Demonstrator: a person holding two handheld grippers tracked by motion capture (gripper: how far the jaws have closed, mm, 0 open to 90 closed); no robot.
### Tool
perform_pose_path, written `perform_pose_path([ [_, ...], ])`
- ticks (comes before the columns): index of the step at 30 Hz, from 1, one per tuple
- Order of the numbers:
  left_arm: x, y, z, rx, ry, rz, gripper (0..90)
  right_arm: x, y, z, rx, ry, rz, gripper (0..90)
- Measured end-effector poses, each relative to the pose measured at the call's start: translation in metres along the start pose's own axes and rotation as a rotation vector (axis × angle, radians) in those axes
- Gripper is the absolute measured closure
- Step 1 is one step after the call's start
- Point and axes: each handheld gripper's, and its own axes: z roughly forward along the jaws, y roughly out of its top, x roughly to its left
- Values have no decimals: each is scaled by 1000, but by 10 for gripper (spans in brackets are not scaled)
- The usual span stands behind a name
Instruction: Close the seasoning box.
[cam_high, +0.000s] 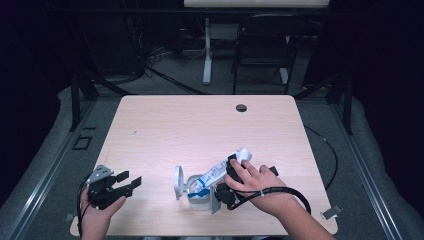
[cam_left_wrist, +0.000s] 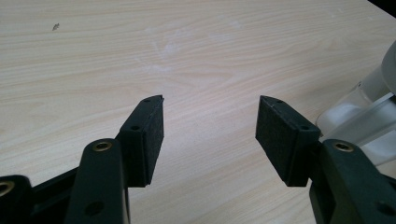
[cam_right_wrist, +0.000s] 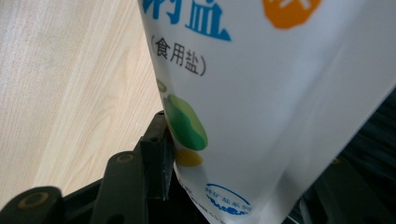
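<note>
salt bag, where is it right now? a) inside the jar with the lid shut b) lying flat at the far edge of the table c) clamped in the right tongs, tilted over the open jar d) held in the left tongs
c: the salt bag sits between the jaws of the right tongs, tilted with its low end at the open jar, while the left tongs are open with nothing between them.

Your right hand (cam_high: 255, 182) hides most of the right gripper (cam_high: 231, 186); the salt bag (cam_right_wrist: 280, 102) covers its far jaw.
</note>
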Motion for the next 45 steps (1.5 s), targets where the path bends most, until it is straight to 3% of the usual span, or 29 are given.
perform_pose_path([
  [45, 1, 1, -2, -11, 0, -3, 425, -3, 1, -5, 24, -8, -36, 537],
])
